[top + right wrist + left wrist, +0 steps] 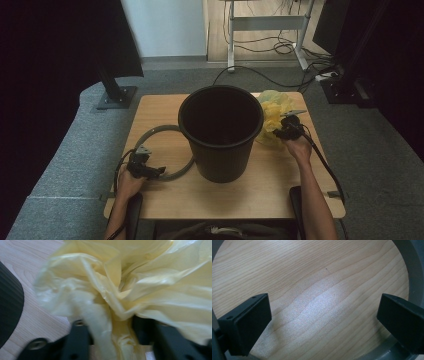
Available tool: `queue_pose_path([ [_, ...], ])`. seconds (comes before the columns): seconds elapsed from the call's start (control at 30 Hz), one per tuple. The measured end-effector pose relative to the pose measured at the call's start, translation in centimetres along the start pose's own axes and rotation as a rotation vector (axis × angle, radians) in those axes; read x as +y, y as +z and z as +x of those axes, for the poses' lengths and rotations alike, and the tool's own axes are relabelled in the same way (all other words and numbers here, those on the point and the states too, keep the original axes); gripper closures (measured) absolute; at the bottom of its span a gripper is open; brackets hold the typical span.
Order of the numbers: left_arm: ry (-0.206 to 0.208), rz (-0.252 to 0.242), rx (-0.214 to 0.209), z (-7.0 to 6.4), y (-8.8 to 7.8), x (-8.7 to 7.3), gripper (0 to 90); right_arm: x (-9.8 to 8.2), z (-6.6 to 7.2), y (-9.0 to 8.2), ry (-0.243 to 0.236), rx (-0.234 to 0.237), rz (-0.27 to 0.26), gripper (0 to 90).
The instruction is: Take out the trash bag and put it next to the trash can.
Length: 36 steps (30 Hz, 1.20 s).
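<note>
The light wooden worktop carries a tall black round plastic bucket near its middle, its mouth open upward and bare wood left free in front of it toward the near edge. To the left of the bucket a grey ring-shaped plastic hoop lies flat, its right side passing just beside the bucket's base. At the far right corner, close to the worktop's edge and touching the bucket's wall, sits a crumpled thin yellow plastic bag. The right claw has a gathered fold of this bag between its half-closed jaws, the film bunched tight there in the right gripper view. The left claw rests at the hoop's near arc, jaws wide apart over bare wood inside the ring, gripping nothing.
</note>
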<state>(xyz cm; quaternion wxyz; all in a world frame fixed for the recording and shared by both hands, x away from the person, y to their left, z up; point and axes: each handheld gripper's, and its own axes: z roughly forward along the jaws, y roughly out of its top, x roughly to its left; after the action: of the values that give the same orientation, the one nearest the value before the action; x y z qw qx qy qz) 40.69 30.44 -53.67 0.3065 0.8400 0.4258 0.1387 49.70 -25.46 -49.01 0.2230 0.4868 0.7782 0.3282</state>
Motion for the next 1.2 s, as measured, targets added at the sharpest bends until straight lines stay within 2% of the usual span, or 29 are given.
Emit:
queue_pose_path([
  [0.07,0.0,-0.001,-0.001,0.0,0.0,0.0,0.0,-0.1,0.1,-0.4,-0.012,-0.004,0.005,35.9],
  [0.17,0.001,0.001,0.002,0.0,0.0,0.0,0.0,-0.2,0.3,-1.0,-0.005,-0.022,0.002,18.9],
  [0.33,-0.014,0.001,-0.003,0.1,0.0,0.1,0.0,-0.4,0.5,-2.5,0.004,-0.002,0.0,12.6],
  [0.4,-0.015,-0.001,-0.002,0.1,0.0,0.1,0.0,-0.6,0.9,-3.2,-0.016,-0.012,0.007,0.0],
  [0.47,-0.015,0.001,-0.001,0.1,0.0,0.1,0.0,-0.8,1.2,-3.9,-0.044,-0.015,0.006,0.4],
  [0.5,-0.016,0.0,-0.002,0.1,0.0,0.1,0.0,-1.0,1.3,-4.4,-0.047,0.002,0.003,0.4],
  [0.67,-0.015,-0.003,-0.001,0.1,-0.1,0.0,0.0,-2.2,1.6,-6.1,-0.043,0.032,-0.01,0.2],
  [0.8,-0.014,-0.002,-0.002,0.1,-0.1,0.0,0.0,-3.7,1.5,-6.9,-0.041,0.027,-0.009,0.1],
  [0.97,-0.014,0.0,-0.003,0.1,-0.1,0.0,0.0,-5.7,1.3,-7.0,-0.027,0.016,-0.01,0.1],
  [1.2,-0.016,-0.001,-0.004,0.1,-0.1,0.0,0.0,-8.0,1.1,-6.0,-0.019,0.013,0.003,0.1],
])
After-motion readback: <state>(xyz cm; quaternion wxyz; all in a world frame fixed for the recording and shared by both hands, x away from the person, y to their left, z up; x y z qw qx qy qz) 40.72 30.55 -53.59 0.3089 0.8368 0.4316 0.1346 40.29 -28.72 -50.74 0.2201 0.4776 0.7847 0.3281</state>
